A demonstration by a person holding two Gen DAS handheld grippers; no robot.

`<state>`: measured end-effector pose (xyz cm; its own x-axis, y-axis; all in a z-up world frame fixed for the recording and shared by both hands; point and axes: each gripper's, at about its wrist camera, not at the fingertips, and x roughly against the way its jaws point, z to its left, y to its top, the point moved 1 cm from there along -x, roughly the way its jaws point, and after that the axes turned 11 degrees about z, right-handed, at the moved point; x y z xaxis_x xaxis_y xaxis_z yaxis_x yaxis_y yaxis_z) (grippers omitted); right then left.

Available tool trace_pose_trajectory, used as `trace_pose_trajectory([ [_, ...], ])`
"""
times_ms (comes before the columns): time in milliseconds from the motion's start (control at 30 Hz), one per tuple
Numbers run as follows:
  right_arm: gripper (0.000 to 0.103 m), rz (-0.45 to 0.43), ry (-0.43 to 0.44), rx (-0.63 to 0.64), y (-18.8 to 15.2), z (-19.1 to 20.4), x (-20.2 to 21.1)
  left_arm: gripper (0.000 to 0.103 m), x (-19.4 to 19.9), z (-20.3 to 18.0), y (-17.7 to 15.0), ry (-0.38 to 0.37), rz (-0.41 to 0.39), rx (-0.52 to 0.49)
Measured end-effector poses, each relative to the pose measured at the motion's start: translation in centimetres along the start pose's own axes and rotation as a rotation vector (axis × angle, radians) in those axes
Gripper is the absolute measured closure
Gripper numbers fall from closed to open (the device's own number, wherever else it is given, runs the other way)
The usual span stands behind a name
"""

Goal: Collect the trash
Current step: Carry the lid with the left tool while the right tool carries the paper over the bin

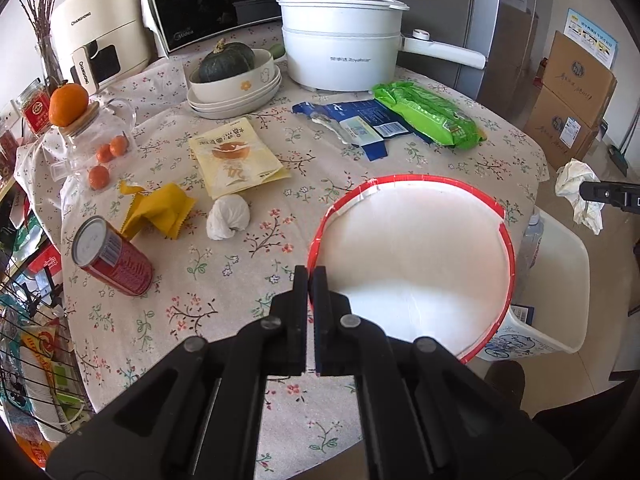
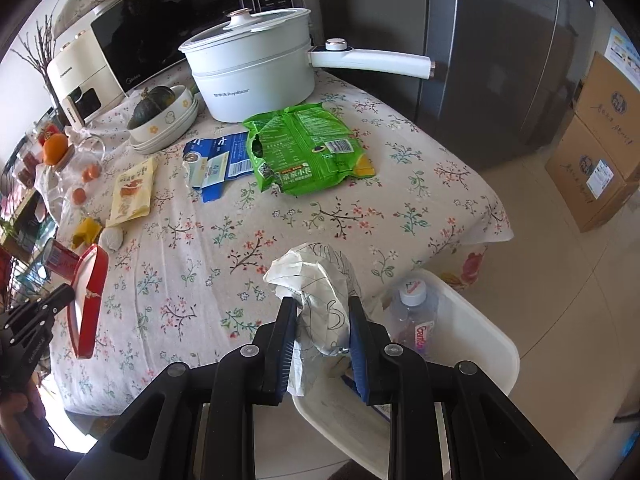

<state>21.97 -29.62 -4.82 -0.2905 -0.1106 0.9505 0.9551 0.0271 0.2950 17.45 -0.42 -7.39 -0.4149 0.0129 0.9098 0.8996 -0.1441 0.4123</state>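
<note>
Item: trash run, mid-way – two loads in hand by the white bin [image 2: 472, 360].

R gripper [image 2: 322, 332] clamps crumpled paper [image 2: 320, 284] near the bin, which holds a plastic bottle [image 2: 416, 320]. L gripper [image 1: 311, 280], jaws shut, pinches rim of red-edged paper bowl [image 1: 412, 248] at table edge. Left on floral cloth [image 2: 360, 216]: green wrapper [image 2: 308, 148], blue carton [image 2: 220, 160], yellow pouch [image 1: 236, 160], yellow wrapper [image 1: 164, 208], tissue ball [image 1: 228, 216], red can [image 1: 116, 260]. Rm: electric pot [image 1: 340, 48], microwave, fridge, cardboard boxes.

Crumpled paper [image 2: 320, 304], floral cloth tablecloth [image 2: 320, 216], glossy green plastic wrapper [image 2: 308, 148], matt white plastic bin [image 2: 480, 344].
</note>
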Motion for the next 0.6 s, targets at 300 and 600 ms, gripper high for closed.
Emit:
trace_pose_trajectory([
  [300, 0.077, 0.013, -0.045, -0.062, -2.5, -5.4, 1.0, 0.1, -0.6, -5.8, 0.6, -0.041, 0.003, -0.097],
  [600, 0.077, 0.04, -0.078, -0.129, -5.5, -10.9, 1.3, 0.1, -1.3, -11.4, 0.4, -0.068, 0.011, -0.194],
])
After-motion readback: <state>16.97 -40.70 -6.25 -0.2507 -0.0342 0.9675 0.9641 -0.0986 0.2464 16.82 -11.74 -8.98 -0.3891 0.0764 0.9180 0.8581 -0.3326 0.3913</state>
